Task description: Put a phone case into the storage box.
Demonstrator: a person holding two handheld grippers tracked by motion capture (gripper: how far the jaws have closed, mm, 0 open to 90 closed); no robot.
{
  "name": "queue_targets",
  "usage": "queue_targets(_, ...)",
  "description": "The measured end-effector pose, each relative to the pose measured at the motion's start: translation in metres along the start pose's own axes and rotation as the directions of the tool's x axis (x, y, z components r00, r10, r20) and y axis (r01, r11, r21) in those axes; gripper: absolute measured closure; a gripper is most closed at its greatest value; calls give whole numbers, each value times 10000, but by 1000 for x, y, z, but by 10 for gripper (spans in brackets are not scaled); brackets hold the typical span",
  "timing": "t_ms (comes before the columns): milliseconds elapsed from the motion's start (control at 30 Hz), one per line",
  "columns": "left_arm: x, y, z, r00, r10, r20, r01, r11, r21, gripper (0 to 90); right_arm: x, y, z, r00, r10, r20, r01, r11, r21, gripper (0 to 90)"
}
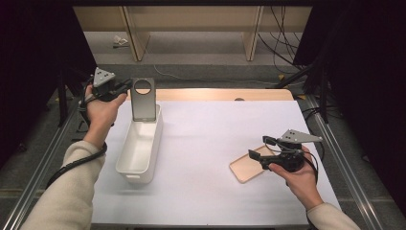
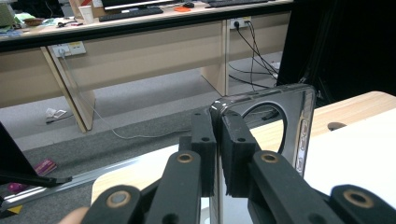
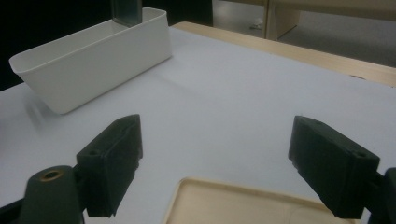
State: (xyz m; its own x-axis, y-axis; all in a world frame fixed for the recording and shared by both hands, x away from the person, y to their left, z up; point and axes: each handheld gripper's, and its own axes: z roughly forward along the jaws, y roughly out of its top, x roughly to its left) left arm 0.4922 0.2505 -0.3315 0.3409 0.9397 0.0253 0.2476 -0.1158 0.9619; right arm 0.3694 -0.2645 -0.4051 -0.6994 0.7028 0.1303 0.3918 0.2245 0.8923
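A grey metal plate (image 1: 142,101) with a round hole near its top stands upright in the far end of a white oblong bin (image 1: 139,151). My left gripper (image 1: 127,86) is shut on the plate's left edge, up near the hole. In the left gripper view the pads (image 2: 203,140) pinch the shiny plate (image 2: 299,121) at its edge, and the gripper (image 2: 218,135) points level. My right gripper (image 1: 258,147) stands open just above the near right of the table, over the edge of a flat tan tray (image 1: 246,167). In the right gripper view the tray (image 3: 243,205) lies below the gripper's (image 3: 219,149) wide jaws, with nothing between them.
A white sheet (image 1: 206,139) covers the table, with a wooden strip (image 1: 215,94) along its far edge. Metal rails (image 1: 335,153) run down both sides. In the right gripper view the bin (image 3: 93,60) lies far off to the left with the plate (image 3: 126,11) standing in it.
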Motion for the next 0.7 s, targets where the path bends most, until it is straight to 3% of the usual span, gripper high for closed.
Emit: queue_targets(700, 7, -7, 14, 9998, -65, -178, 69, 9998, 193, 843, 0, -1, 1, 10000, 8, 12, -8, 10000, 44, 185)
